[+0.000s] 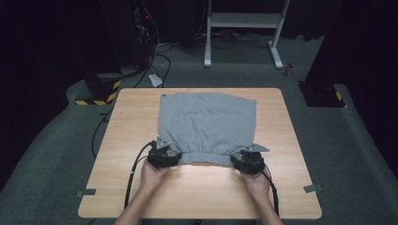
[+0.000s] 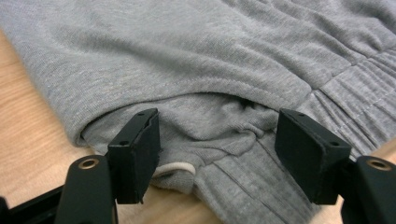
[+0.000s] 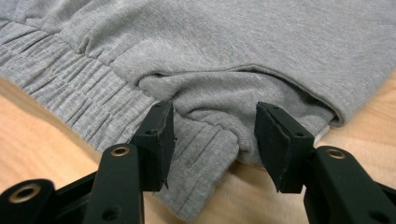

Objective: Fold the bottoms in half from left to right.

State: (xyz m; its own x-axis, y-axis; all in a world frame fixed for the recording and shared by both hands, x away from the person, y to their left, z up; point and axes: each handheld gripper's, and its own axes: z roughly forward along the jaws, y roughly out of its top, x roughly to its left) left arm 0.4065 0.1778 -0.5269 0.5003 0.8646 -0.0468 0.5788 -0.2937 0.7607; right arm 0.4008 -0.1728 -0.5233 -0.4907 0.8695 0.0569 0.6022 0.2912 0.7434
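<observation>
- As seen from the high view, a wooden table [image 1: 197,192] was set on a grey carpeted floor [image 1: 42,154], with a white metal stand [image 1: 244,21] behind it.
- A grey folded garment [image 1: 208,124] was spread flat across the middle of the table, its ribbed waistband [image 1: 206,158] laid along the edge nearest the person.
- The left gripper [image 1: 165,157] was held at the near left corner of the garment, the right gripper [image 1: 248,161] at the near right corner, each carried by one hand [image 1: 151,177].
- In the left gripper view, the jaws of the left gripper [image 2: 217,156] were held wide apart, a bunched fold of grey cloth [image 2: 219,126] lying between them; neither pad was pressed on it.
- In the right gripper view, the jaws of the right gripper [image 3: 215,140] were parted, the corner fold of the garment [image 3: 210,112] lying between them; whether the pads touched the cloth could not be told with certainty.
- A white cord loop [image 2: 175,168] was seen under the hem, just beside the left jaw in the left gripper view.
</observation>
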